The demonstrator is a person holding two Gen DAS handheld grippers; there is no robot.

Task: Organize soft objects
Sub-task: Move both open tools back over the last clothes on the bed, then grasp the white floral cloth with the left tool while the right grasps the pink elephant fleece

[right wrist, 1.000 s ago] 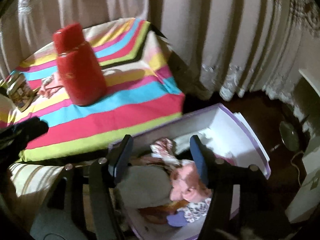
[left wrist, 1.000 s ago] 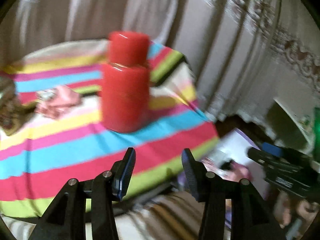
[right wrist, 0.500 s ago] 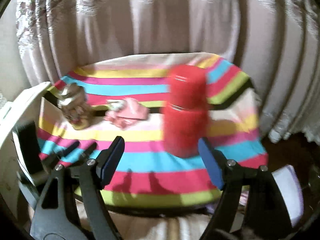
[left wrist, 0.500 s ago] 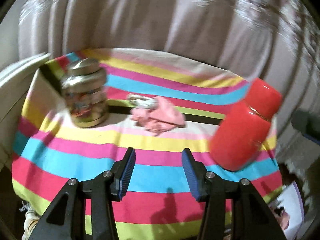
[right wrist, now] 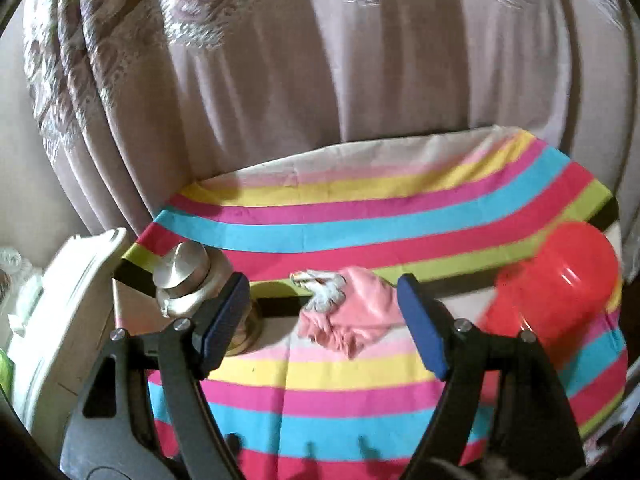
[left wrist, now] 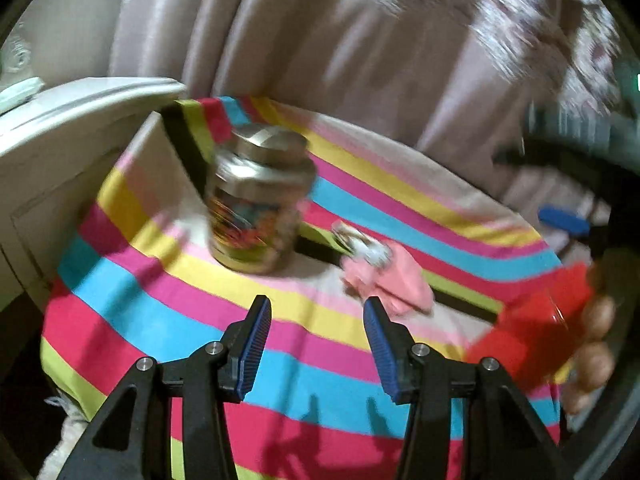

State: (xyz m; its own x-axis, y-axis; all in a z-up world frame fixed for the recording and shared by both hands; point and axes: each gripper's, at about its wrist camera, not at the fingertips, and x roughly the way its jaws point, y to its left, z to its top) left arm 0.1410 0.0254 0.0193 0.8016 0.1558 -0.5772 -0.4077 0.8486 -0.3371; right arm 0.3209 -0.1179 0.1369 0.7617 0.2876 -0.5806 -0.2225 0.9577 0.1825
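both jaws of the right hand-held gripper (right wrist: 322,320) stand apart and empty, framing the one pink cloth (right wrist: 352,314), likely lined up to grab it. the left hand-held gripper (left wrist: 316,344) is apart too. beside the cloth: one metal-lidded jar (right wrist: 188,280), one red container (right wrist: 556,284), all on the striped worktop (right wrist: 340,376).

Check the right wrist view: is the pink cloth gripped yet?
No. The pink cloth lies on the striped tablecloth beyond the open, empty right gripper.
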